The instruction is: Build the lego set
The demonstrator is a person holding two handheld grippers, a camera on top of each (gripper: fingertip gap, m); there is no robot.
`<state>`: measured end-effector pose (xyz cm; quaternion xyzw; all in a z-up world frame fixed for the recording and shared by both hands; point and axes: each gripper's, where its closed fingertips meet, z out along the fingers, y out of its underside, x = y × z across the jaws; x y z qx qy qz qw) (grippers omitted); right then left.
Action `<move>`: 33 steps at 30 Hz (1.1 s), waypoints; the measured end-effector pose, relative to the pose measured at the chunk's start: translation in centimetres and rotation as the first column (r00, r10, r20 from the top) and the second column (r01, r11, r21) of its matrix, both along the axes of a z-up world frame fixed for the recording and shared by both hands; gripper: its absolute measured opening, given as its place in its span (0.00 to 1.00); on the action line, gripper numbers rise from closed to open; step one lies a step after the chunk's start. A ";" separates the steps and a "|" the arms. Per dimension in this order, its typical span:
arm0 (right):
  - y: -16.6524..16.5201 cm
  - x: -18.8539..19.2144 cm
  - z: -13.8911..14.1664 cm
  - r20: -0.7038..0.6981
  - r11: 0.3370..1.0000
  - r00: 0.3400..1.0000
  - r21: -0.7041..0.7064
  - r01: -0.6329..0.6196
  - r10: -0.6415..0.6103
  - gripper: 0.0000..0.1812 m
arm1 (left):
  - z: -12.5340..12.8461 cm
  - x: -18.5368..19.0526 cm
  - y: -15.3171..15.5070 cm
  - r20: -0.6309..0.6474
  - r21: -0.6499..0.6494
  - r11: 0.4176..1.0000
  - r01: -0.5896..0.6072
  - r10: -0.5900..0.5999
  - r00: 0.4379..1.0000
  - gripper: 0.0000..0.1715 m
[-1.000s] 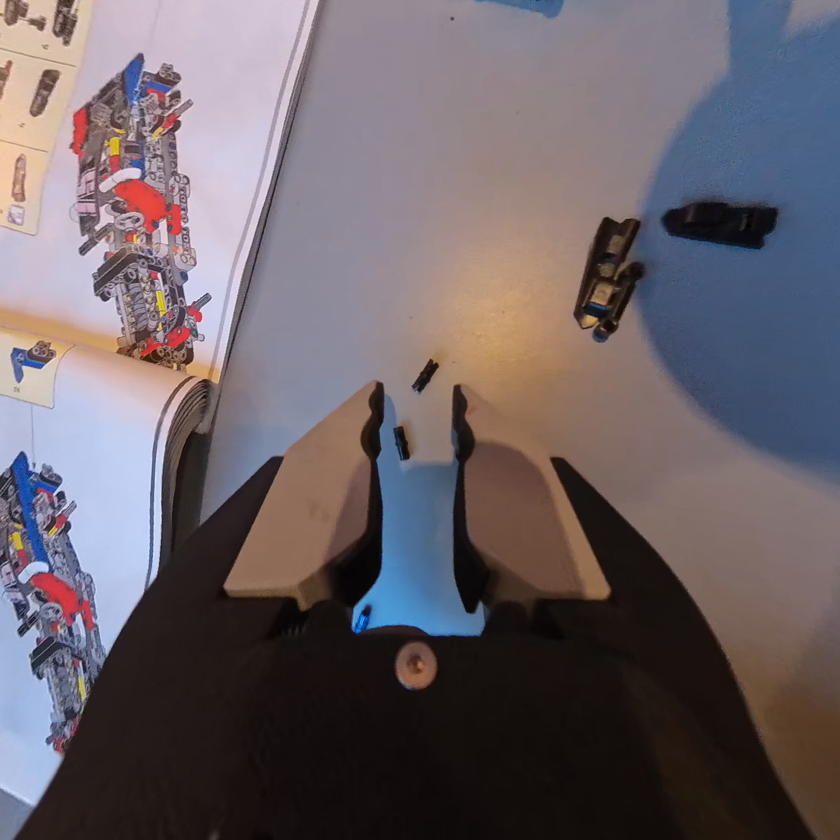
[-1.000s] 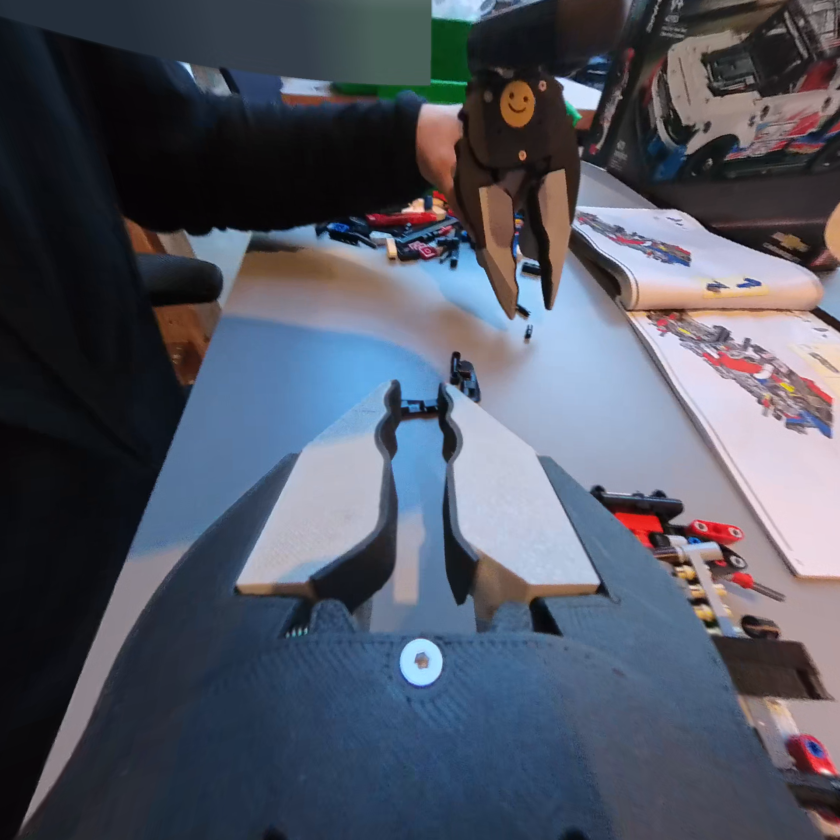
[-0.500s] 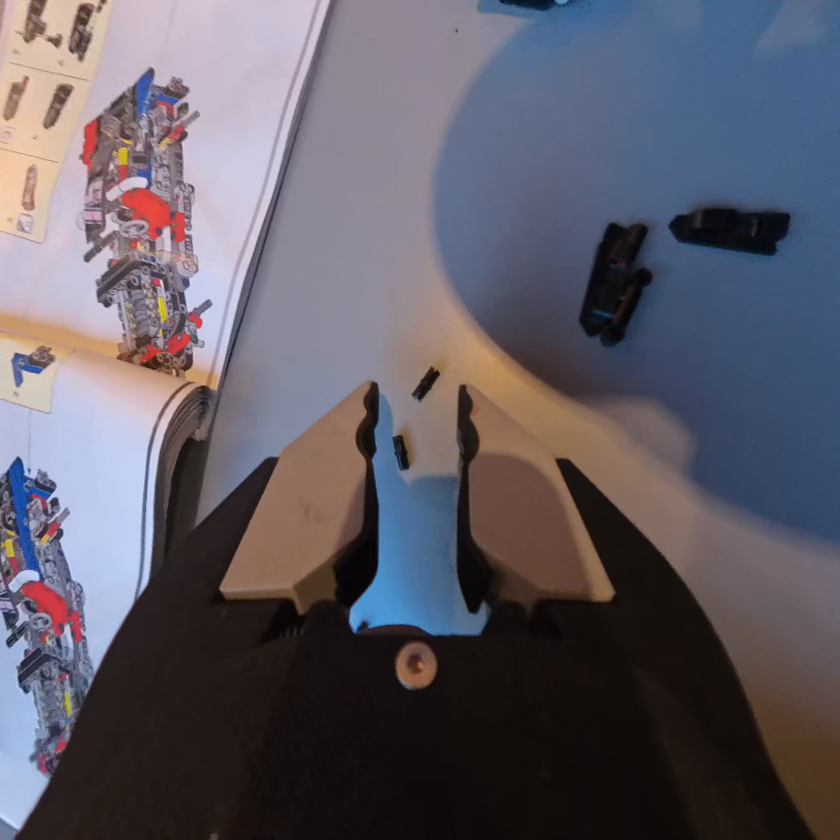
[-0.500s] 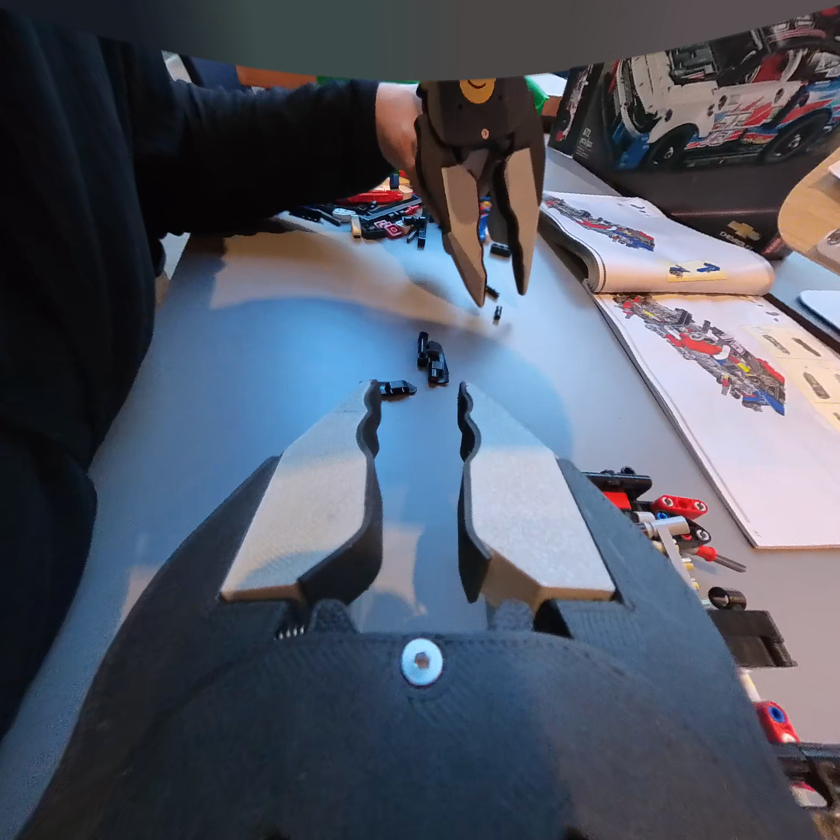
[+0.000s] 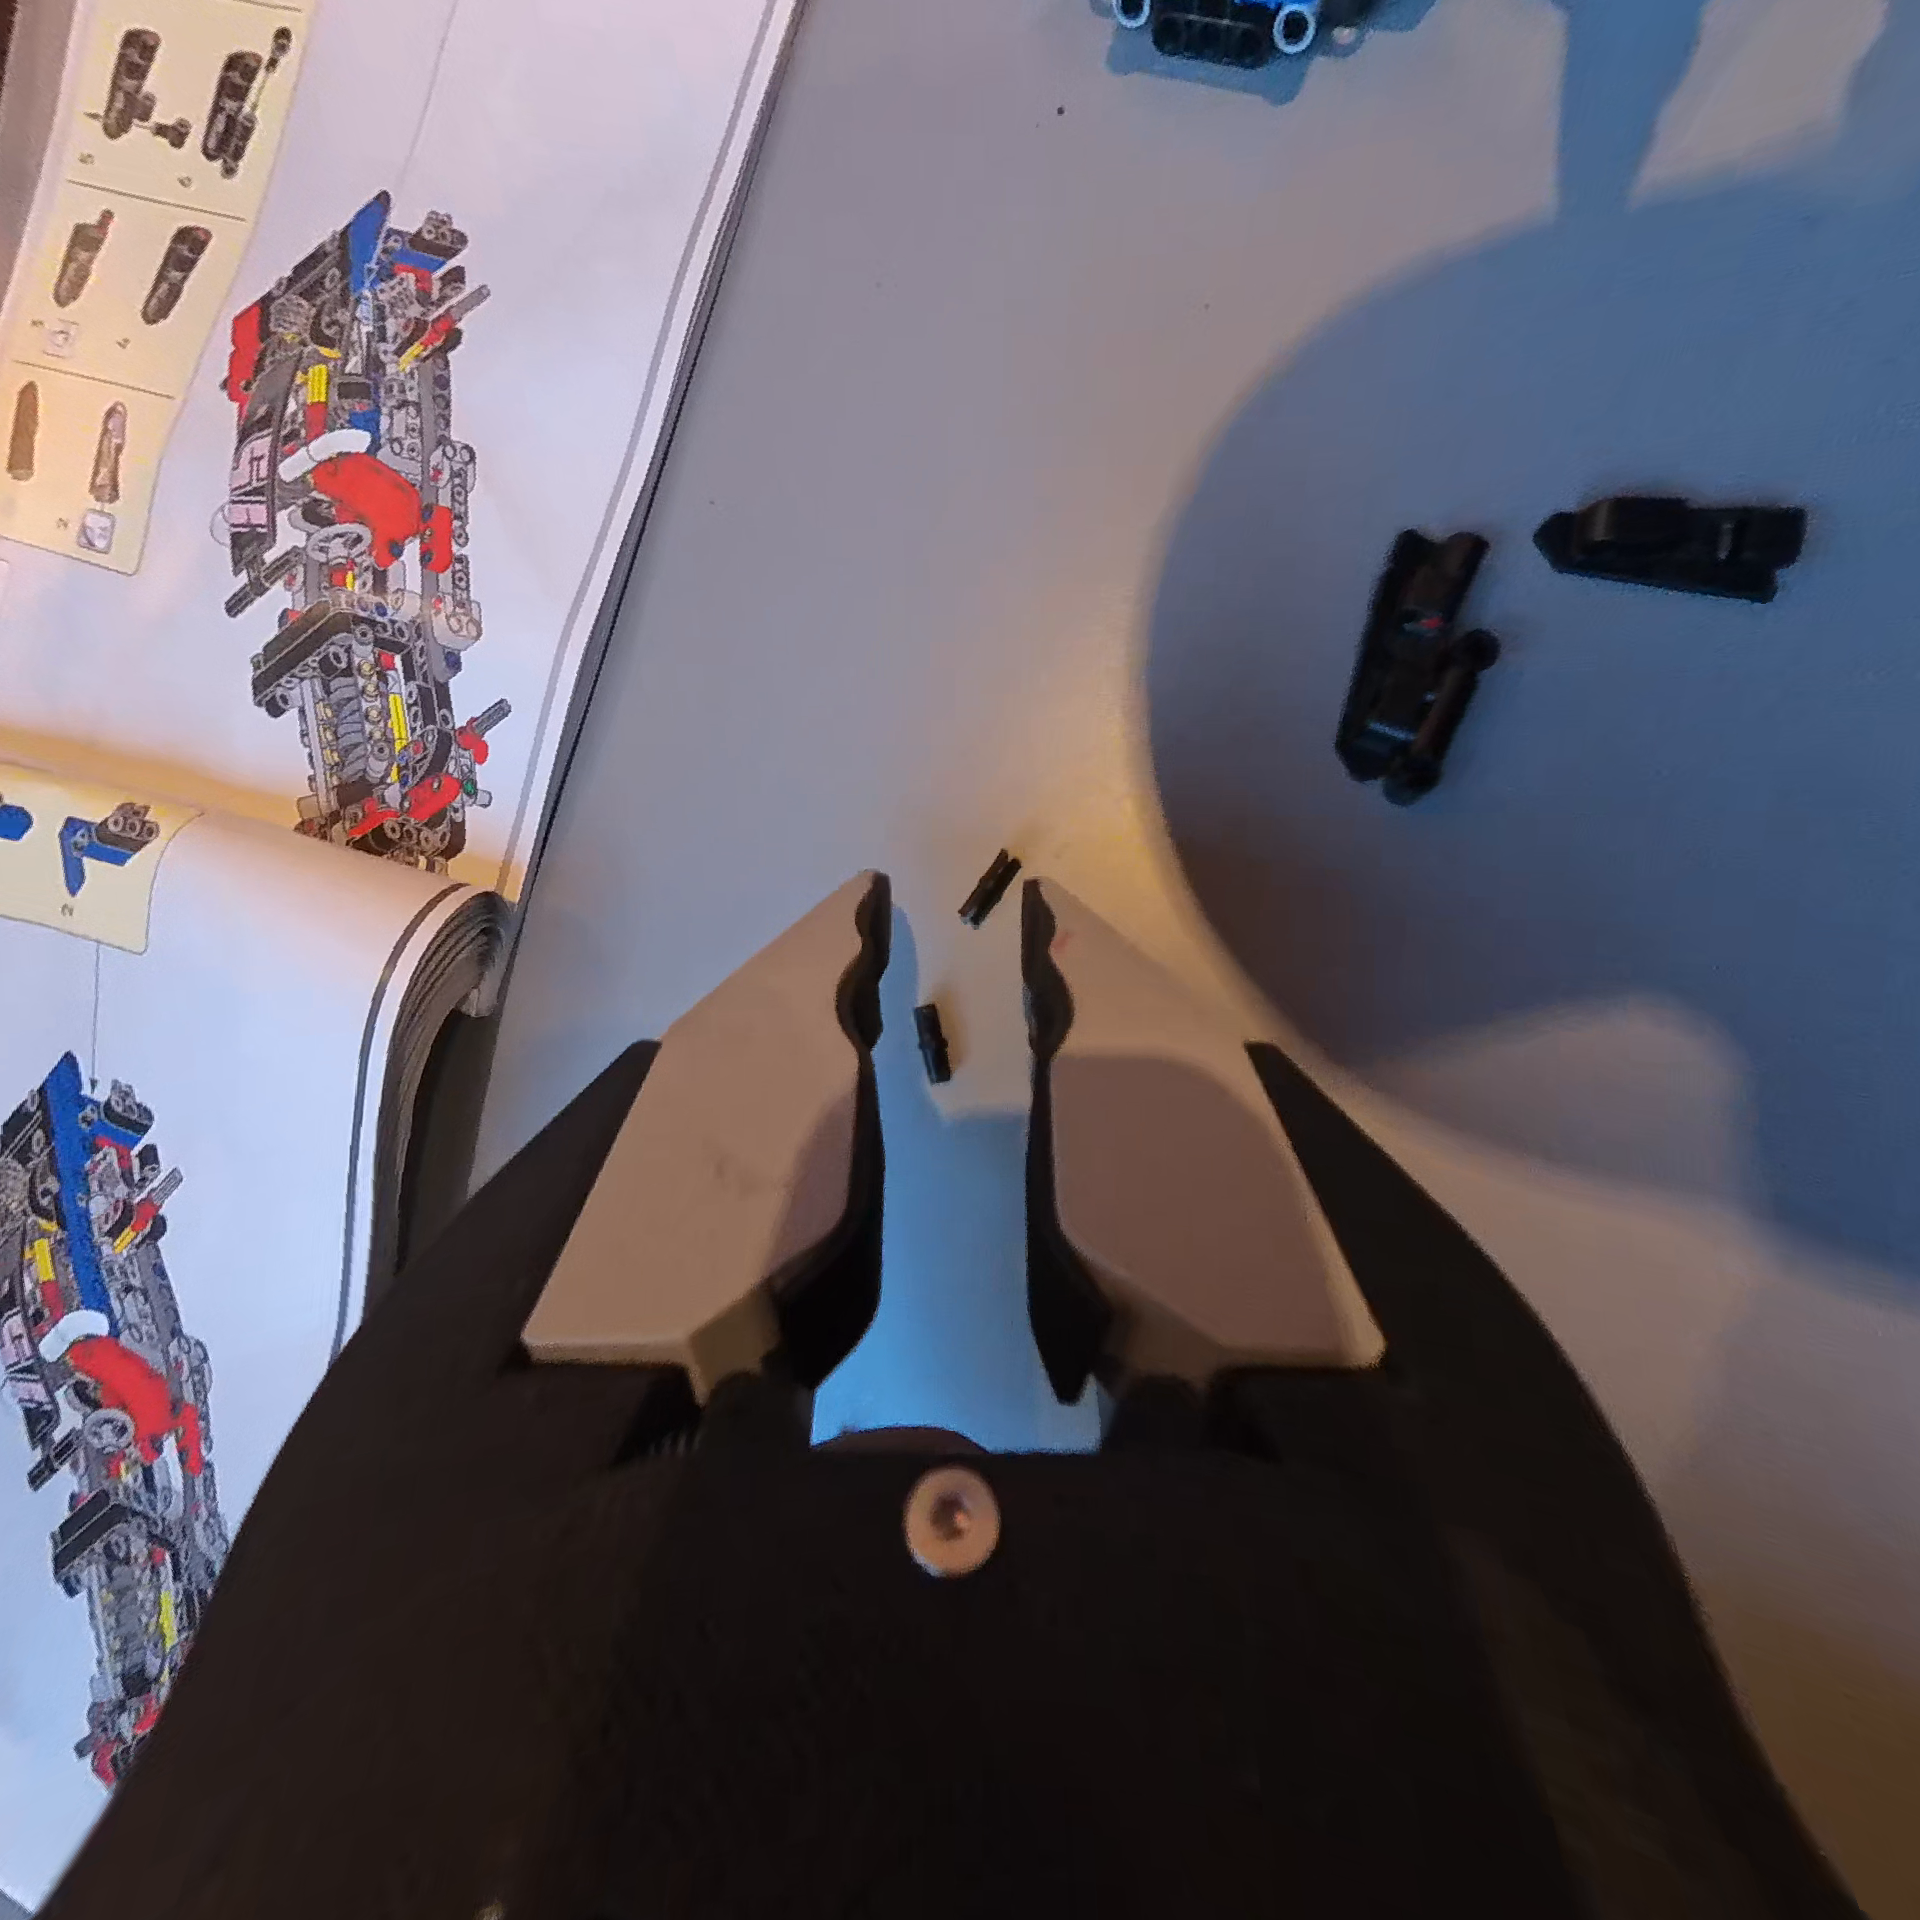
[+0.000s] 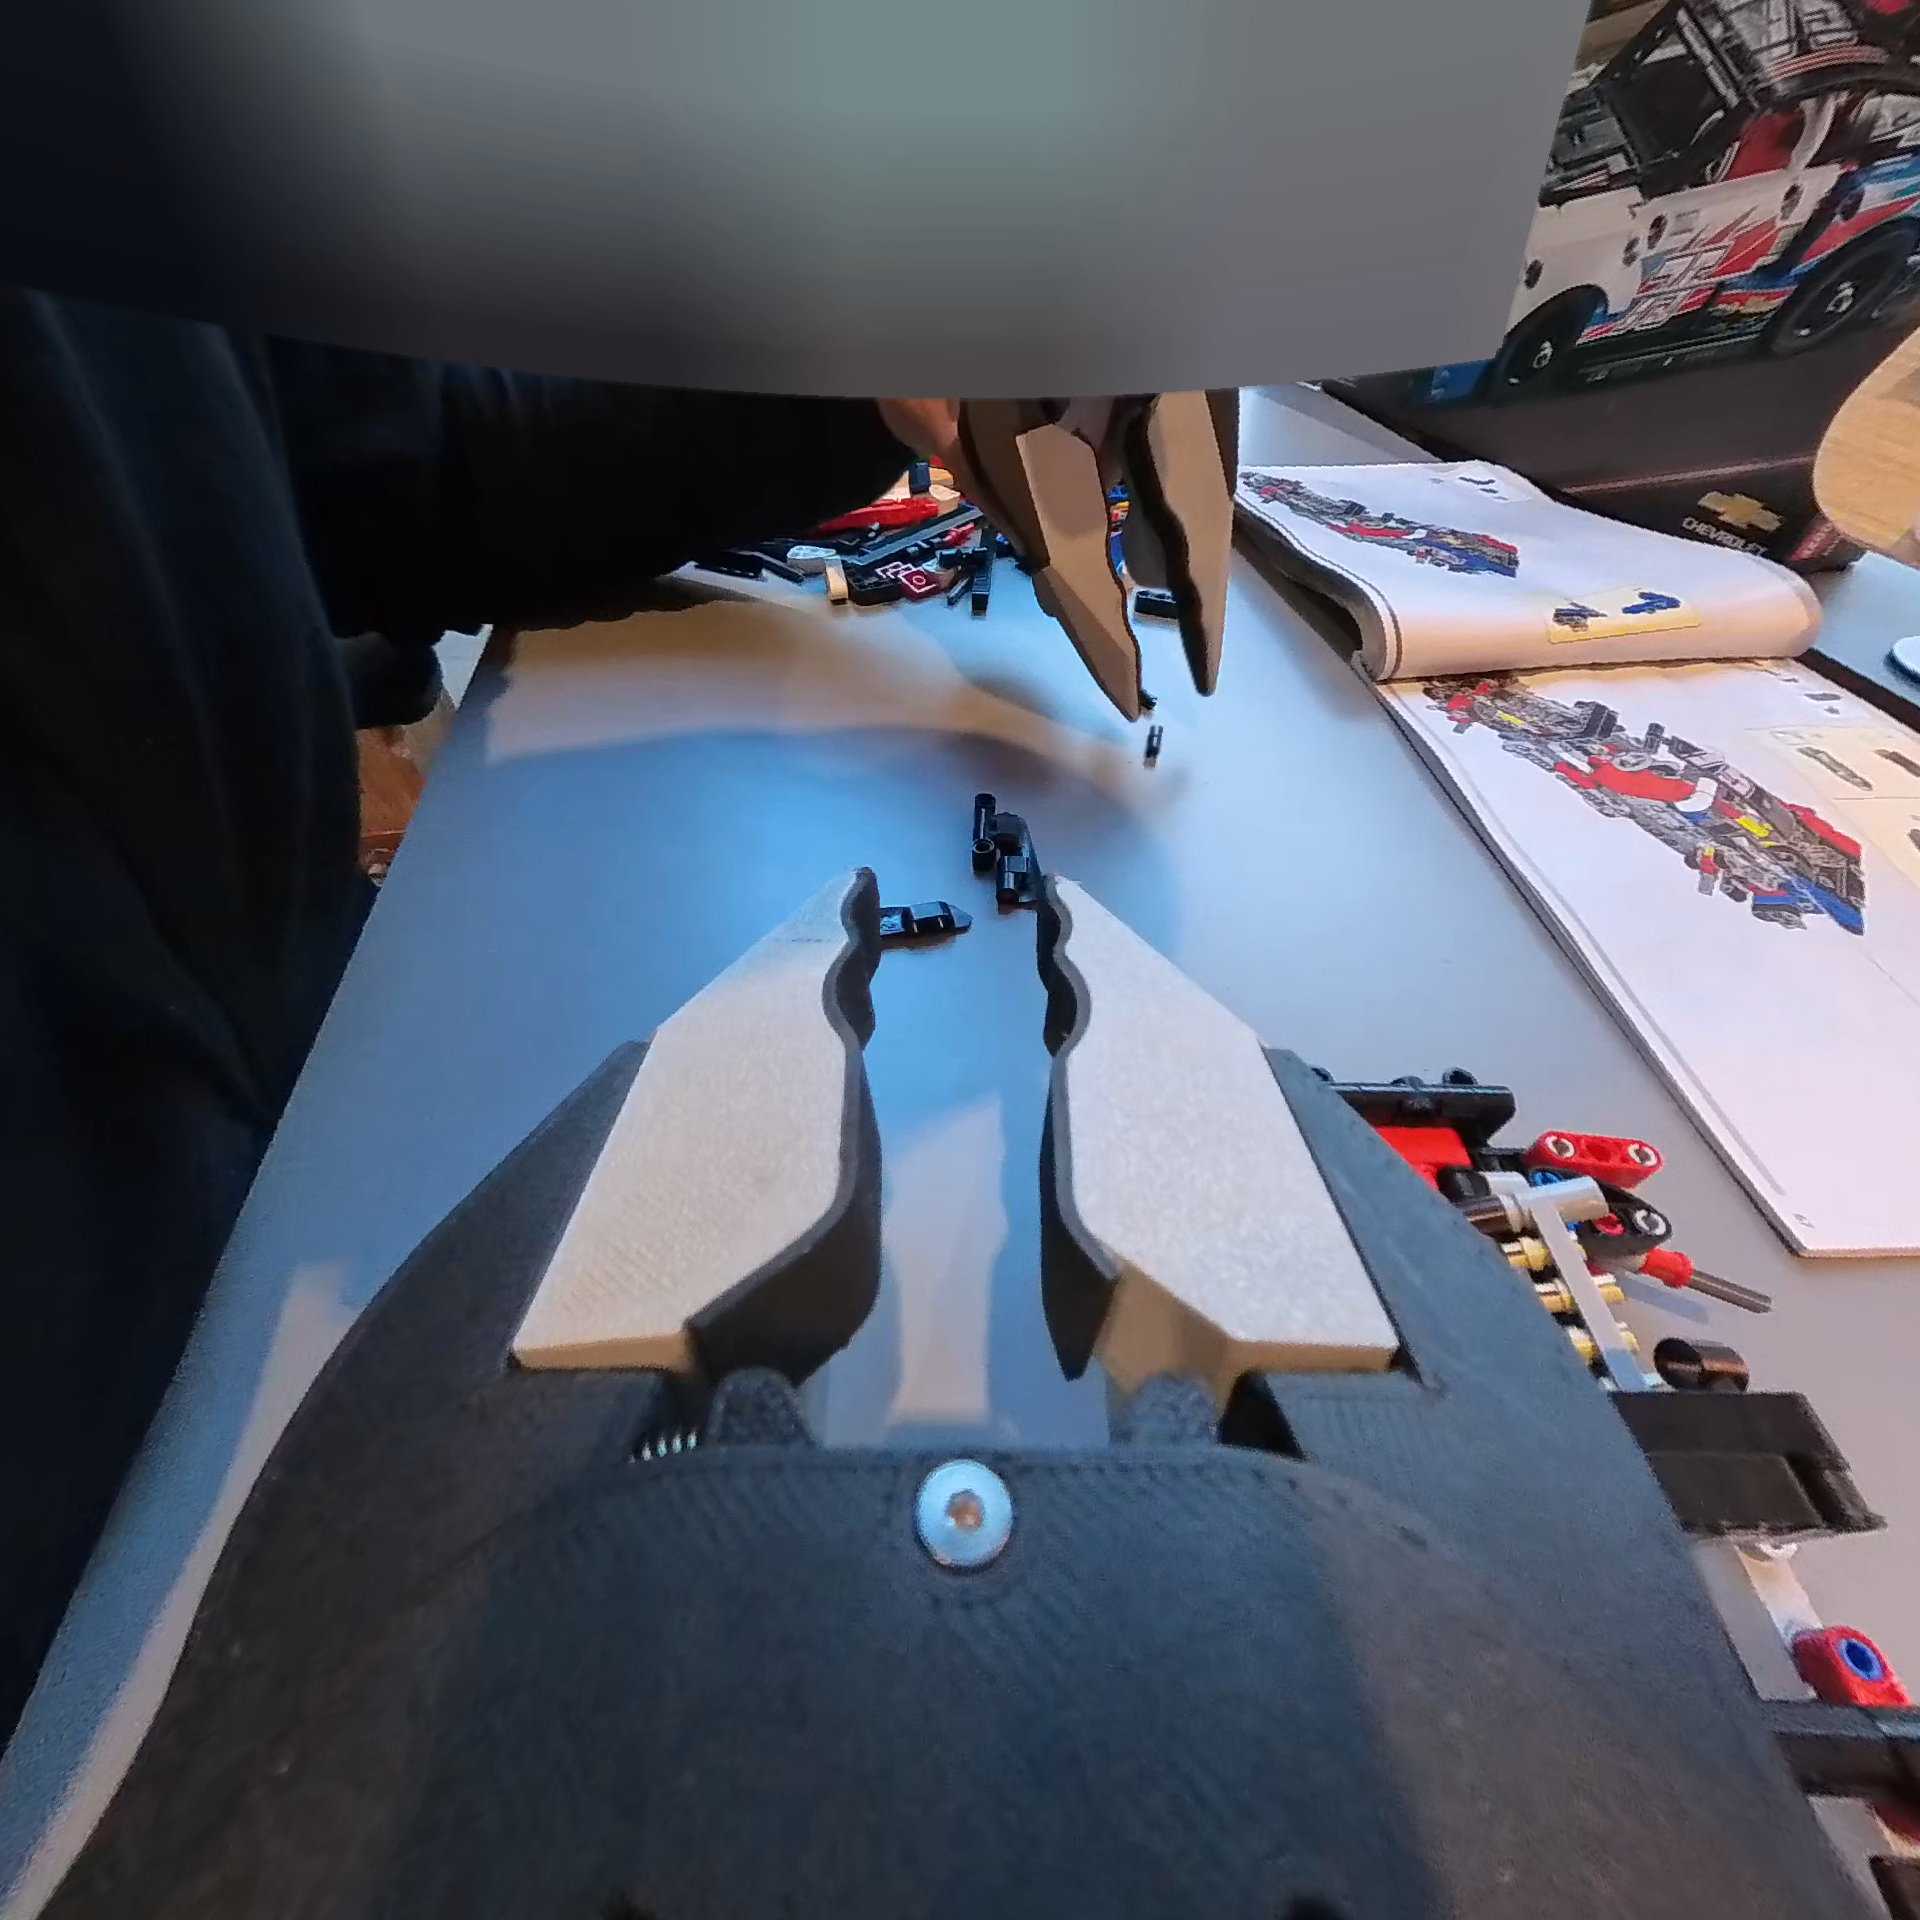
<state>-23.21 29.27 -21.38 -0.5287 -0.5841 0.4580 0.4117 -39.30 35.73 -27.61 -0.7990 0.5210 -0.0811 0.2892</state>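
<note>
The left gripper (image 5: 956, 894) is released over a tiny black pin (image 5: 933, 1042); it looks light, stiff and slippery, so pinch its middle. The right gripper (image 6: 961, 904) is released too.

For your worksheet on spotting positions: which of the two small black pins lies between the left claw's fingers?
The shorter-looking pin nearer the camera; the other pin lies beyond the fingertips.

Grey table (image 5: 935, 468) carries open instruction booklet (image 5: 343, 520), 2 black pins (image 5: 933, 1042), loose pieces (image 6: 914, 566).
</note>
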 end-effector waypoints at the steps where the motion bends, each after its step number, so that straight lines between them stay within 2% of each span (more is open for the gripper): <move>1: 0.0 0.0 0.0 0.001 1.000 1.000 0.002 -0.001 0.001 0.15 | -0.2 0.0 0.0 -0.012 0.001 1.000 0.003 -0.003 1.000 0.12; 4: -0.2 -0.1 -0.1 0.008 1.000 1.000 0.012 -0.004 0.004 0.15 | -1.1 -0.3 -0.1 -0.058 -0.012 1.000 0.006 -0.007 0.998 0.11; 7: -0.3 -0.2 -0.2 0.011 1.000 1.000 0.019 -0.007 0.007 0.14 | -1.1 0.1 -0.3 -0.043 -0.014 1.000 0.019 -0.020 0.999 0.10; 11: -0.5 -0.2 -0.3 0.015 1.000 1.000 0.020 -0.014 0.014 0.14 | -1.3 0.5 -0.6 -0.027 -0.026 0.999 0.039 -0.040 0.999 0.01; 25: -0.1 -0.1 0.0 0.000 1.000 1.000 -0.018 -0.007 0.007 0.13 | -1.3 1.4 -0.4 -0.004 -0.017 1.000 0.024 -0.024 1.000 0.00; 29: 0.0 0.0 0.1 -0.008 1.000 1.000 -0.027 -0.009 0.009 0.11 | -1.0 1.3 0.4 -0.029 0.054 0.999 0.009 -0.007 1.000 0.00; 33: -0.1 0.1 0.1 -0.010 1.000 1.000 -0.026 -0.014 0.014 0.06 | 0.9 2.8 0.2 0.095 0.100 0.995 0.029 -0.039 0.995 0.00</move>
